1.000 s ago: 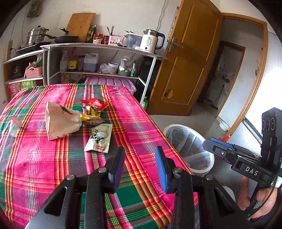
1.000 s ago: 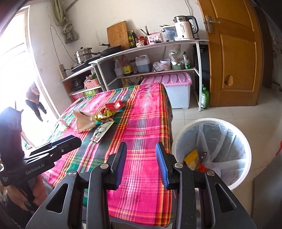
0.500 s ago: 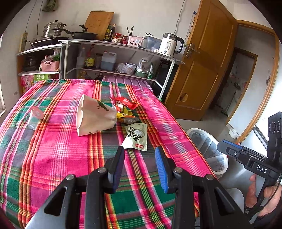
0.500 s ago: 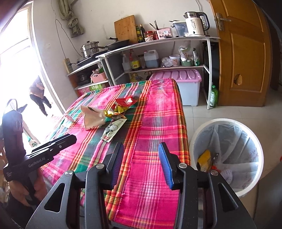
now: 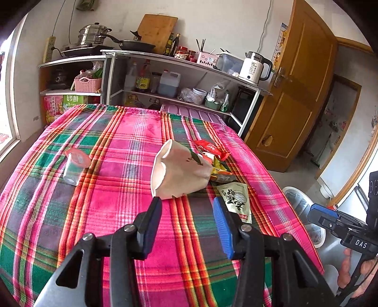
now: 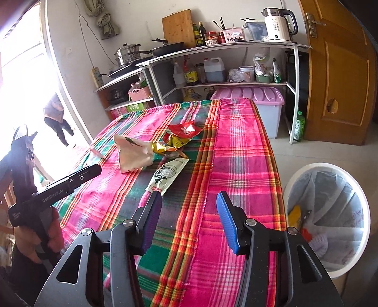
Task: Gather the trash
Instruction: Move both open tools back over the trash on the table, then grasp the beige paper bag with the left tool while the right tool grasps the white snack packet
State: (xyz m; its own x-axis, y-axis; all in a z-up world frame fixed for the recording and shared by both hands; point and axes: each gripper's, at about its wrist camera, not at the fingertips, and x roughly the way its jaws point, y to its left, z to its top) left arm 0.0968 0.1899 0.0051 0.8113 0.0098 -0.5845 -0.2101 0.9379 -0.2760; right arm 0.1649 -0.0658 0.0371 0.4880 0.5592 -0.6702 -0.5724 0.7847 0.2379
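Trash lies on a plaid-covered table (image 5: 113, 203): a beige paper bag (image 5: 179, 174) on its side, a red wrapper (image 5: 210, 148), yellow wrappers (image 5: 218, 170), a pale green packet (image 5: 236, 198) and a clear plastic cup (image 5: 74, 166) tipped over at left. My left gripper (image 5: 187, 212) is open and empty, just short of the bag. My right gripper (image 6: 189, 207) is open and empty over the table's near right part, with the packet (image 6: 169, 176) just beyond its left finger. A white bin (image 6: 328, 217) lined with a bag stands on the floor at right, with some trash inside.
Metal shelves (image 6: 224, 70) with pots, bottles and a kettle (image 6: 277, 22) stand behind the table. A pink-lidded storage box (image 6: 257, 104) sits under them. A wooden door (image 6: 340, 70) is at right. A person (image 6: 55, 118) stands in the bright doorway at left.
Both grippers have moved in over the table toward the trash. The left one has swung left and closed on the paper bag. Both jaws have opened a little wider.
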